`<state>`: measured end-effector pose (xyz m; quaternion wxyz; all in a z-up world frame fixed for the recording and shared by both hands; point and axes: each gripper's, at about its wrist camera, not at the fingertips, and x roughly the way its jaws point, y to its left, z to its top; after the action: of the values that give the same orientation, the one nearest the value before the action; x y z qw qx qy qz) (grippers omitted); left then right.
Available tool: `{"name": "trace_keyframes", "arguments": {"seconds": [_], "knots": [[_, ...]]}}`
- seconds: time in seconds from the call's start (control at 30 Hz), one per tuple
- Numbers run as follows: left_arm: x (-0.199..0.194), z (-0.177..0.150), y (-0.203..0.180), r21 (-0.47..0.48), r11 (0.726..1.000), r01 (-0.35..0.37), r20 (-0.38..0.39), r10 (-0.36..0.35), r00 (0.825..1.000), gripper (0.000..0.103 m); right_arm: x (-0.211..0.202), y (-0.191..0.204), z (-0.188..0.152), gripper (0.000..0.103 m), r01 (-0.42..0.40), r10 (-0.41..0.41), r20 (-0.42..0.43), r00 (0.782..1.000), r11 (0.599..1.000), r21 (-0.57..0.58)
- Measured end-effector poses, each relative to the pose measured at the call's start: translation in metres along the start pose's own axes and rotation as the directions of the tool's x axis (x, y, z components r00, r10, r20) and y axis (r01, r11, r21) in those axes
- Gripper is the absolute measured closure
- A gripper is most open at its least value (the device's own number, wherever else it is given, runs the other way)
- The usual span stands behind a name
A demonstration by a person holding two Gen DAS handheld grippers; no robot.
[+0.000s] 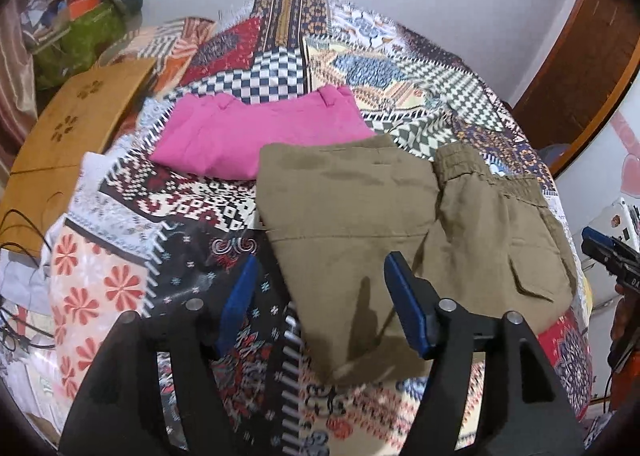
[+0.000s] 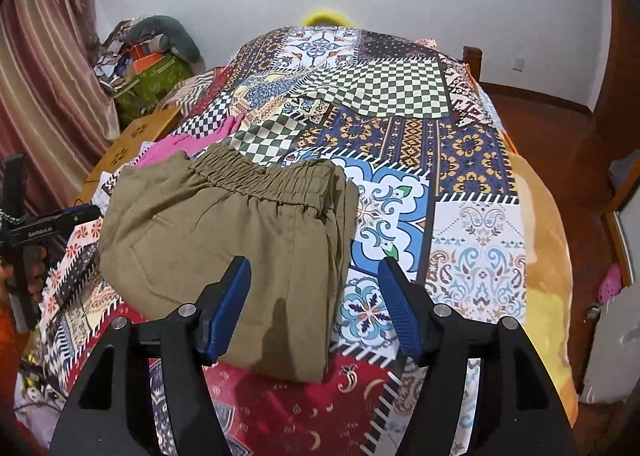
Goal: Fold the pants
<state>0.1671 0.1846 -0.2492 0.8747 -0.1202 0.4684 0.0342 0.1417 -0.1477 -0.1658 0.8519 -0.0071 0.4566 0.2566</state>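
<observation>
Folded olive pants lie on the patchwork bedspread, elastic waistband towards the far side and a flap pocket on the right. My left gripper hangs open above their near left corner, the cloth below its blue pads and not pinched. My right gripper is open too, over the near right edge of the olive pants. Each gripper shows in the other's view: the right gripper at the right edge, the left gripper at the left edge.
Folded pink pants lie just beyond the olive ones. A wooden board and cables sit left of the bed, a cluttered pile behind them. A yellow blanket edge and wooden floor are on the right.
</observation>
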Motion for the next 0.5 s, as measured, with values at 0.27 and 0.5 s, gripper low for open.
{"name": "trace_keyframes", "arguments": {"seconds": [0.27,0.5], "knots": [[0.035,0.002,-0.004,-0.008,1.0,0.021,-0.062,-0.021,0.998,0.037,0.04,-0.012,0.0,0.041,-0.02,0.025,-0.087,0.996,0.998,0.057],[0.051,0.01,-0.008,-0.001,0.999,0.032,-0.078,-0.032,0.996,0.037,0.066,-0.032,0.004,0.041,-0.116,0.131,-0.102,0.986,0.983,0.141]]}}
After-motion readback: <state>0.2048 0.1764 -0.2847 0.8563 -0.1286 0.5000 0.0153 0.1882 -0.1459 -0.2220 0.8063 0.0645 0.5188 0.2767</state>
